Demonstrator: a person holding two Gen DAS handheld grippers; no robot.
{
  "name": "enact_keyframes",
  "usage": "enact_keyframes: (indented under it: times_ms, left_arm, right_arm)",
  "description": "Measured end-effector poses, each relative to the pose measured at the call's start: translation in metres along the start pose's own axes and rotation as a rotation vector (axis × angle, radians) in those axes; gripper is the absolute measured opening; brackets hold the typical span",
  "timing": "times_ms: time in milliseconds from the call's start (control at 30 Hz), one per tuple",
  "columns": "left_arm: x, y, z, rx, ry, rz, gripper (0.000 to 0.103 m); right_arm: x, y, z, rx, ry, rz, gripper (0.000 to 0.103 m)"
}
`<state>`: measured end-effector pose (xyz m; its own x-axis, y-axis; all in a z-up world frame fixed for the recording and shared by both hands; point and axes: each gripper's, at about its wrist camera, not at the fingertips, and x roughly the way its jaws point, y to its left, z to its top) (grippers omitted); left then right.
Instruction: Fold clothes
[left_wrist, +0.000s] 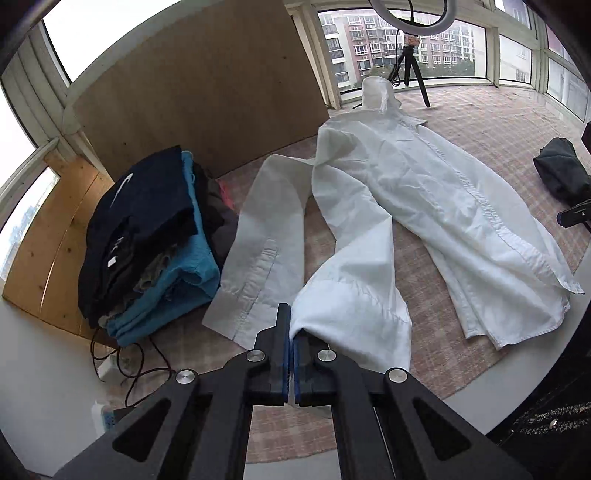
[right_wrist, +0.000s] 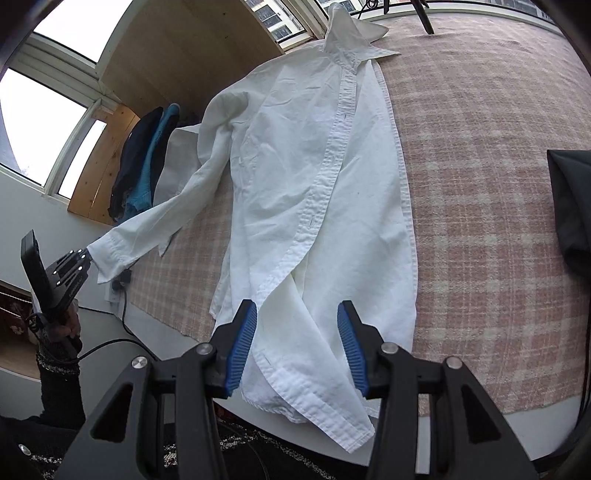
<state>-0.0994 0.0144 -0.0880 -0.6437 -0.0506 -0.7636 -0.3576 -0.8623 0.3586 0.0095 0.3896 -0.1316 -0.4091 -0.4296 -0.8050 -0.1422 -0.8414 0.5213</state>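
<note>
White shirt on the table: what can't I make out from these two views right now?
- Left wrist view: the sleeve cuff edge inside the left gripper is hidden by the shut fingers.
- Right wrist view: the white shirt bottom hem hangs past the table edge, partly behind the open right gripper.
- Both views: the clothes stack lower layers are covered by the upper ones.

Clothes stack (left_wrist: 147, 240) crowds the shirt's left; plaid mat (right_wrist: 480, 184) bare rightward.

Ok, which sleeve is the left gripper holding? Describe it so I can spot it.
Start at the white shirt spread on the pink plaid cloth. Two sleeves run off toward the stack of folded dark and blue clothes. The left gripper is shut on the raised sleeve cuff; the other lies flat.
</note>
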Motion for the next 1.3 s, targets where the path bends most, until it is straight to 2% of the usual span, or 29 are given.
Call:
enact_keyframes:
  times_ms: [33, 133, 233, 333, 433, 567, 667, 733, 767, 900, 1033, 1133, 1200, 1300]
  left_arm:
    - [0.001, 0.021, -0.001, -0.001, 0.006, 0.047, 0.001]
    - [0.02, 0.072, -0.017, -0.024, 0.115, 0.149, 0.016]
    - [0.04, 0.098, -0.043, -0.057, 0.196, 0.161, 0.019]
    - [0.046, 0.102, -0.064, -0.105, 0.215, 0.128, 0.019]
    - [0.038, 0.083, -0.073, -0.152, 0.194, 0.009, 0.018]
    - [0.02, 0.04, -0.059, -0.195, 0.136, -0.196, 0.019]
    - [0.011, -0.001, -0.048, -0.261, 0.126, -0.365, 0.02]
    - [0.003, -0.038, -0.042, -0.257, 0.122, -0.409, 0.02]
    - [-0.001, -0.057, -0.039, -0.252, 0.119, -0.428, 0.021]
    - [-0.001, -0.123, -0.035, -0.267, 0.166, -0.456, 0.025]
    - [0.022, -0.167, -0.042, -0.309, 0.275, -0.467, 0.028]
    - [0.037, -0.186, -0.044, -0.346, 0.335, -0.521, 0.029]
    - [0.045, -0.197, -0.044, -0.354, 0.354, -0.539, 0.034]
    - [0.056, -0.207, -0.042, -0.337, 0.374, -0.55, 0.035]
  right_arm:
    - [0.001, 0.0, 0.002, 0.005, -0.003, 0.003, 0.045]
    - [0.002, 0.002, 0.008, 0.017, -0.013, 0.004, 0.045]
    - [-0.002, 0.004, 0.018, 0.016, -0.034, -0.028, 0.045]
    - [-0.014, 0.003, 0.034, 0.016, -0.062, -0.07, 0.045]
    - [-0.037, 0.005, 0.06, -0.005, -0.103, -0.135, 0.045]
    - [-0.07, 0.012, 0.107, -0.094, -0.185, -0.179, 0.045]
    - [-0.065, -0.001, 0.147, -0.124, -0.164, -0.193, 0.045]
    - [-0.051, -0.015, 0.171, -0.129, -0.121, -0.225, 0.045]
    - [-0.041, -0.021, 0.176, -0.137, -0.084, -0.198, 0.045]
    - [-0.019, -0.028, 0.162, -0.248, 0.008, -0.136, 0.045]
    - [-0.008, -0.03, 0.108, -0.29, 0.138, 0.02, 0.045]
    - [-0.002, -0.026, 0.063, -0.311, 0.209, 0.097, 0.045]
    - [0.002, -0.022, 0.035, -0.318, 0.241, 0.133, 0.045]
    - [0.01, -0.018, 0.017, -0.298, 0.242, 0.161, 0.046]
